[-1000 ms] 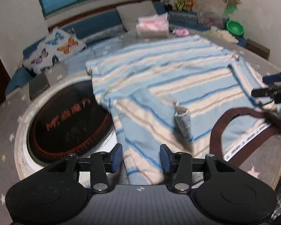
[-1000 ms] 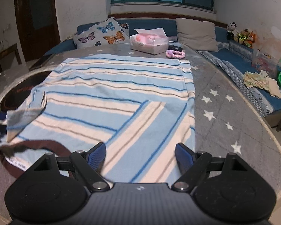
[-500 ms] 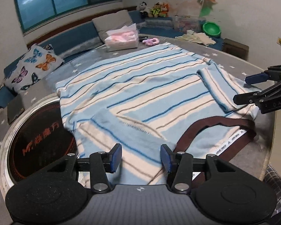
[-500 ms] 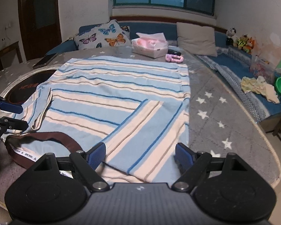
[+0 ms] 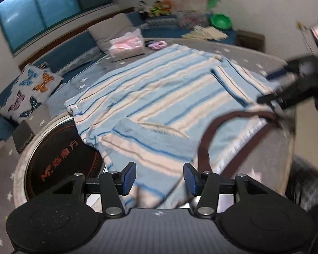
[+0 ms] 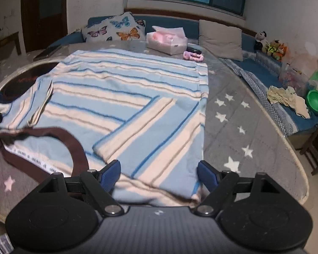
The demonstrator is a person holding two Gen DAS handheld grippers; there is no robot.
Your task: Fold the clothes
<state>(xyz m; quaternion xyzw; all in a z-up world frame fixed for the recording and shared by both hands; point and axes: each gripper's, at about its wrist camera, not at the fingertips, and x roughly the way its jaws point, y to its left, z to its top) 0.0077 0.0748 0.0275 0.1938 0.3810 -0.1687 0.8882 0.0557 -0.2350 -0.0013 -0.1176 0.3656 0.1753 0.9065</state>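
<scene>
The striped shirt (image 6: 125, 97) looks soft and floppy, with both sleeves lying over its middle. Both grippers' fingers (image 5: 128, 176) (image 6: 109, 174) are wide apart and hold nothing. Good places to grab are its corners near the brown collar (image 6: 74, 148).

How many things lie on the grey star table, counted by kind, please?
Striped garment: 1
Tissue box: 1
Pink item: 1
Dark flat items near the table's left edge: 2
Total: 5
</scene>
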